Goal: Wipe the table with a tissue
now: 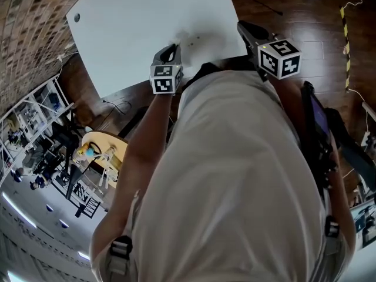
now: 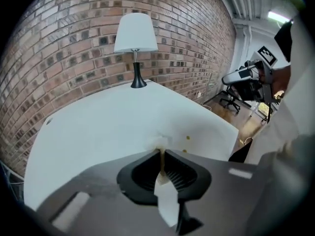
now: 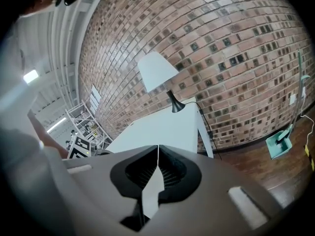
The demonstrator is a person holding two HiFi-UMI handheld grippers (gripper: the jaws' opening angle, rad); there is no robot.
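Left gripper view, entry one: the left gripper (image 2: pixel 161 152), whose jaws are pinching shut on a tissue (image 2: pixel 158 142). A crumpled, tan-stained tuft is poking out past the tips, low over the white worktop (image 2: pixel 98 127). I am not able to tell whether it is touching the surface. I am reading the tight pinch as deliberate, so the tissue is not slipping when dragged.

Entry two: small brownish spots (image 2: pixel 187 138) are lying on the worktop just beyond the tuft, near the front edge. I am judging these to be what the wipe is for, which is why the tissue is sitting beside them.

Entry three: a lamp (image 2: pixel 136 33) is standing upright at the far side by the brick wall (image 2: pixel 59 58), well apart from the spots and out of the wiping path.

Right gripper view, entry four: the right gripper (image 3: pixel 158 150), whose jaws are resting together with nothing between them. It is pointing along the worktop toward the lamp. I am guessing it is idling clear of the work.

Head view, entry five: both grippers are hanging over the near edge, the left one beside the smudged patch.
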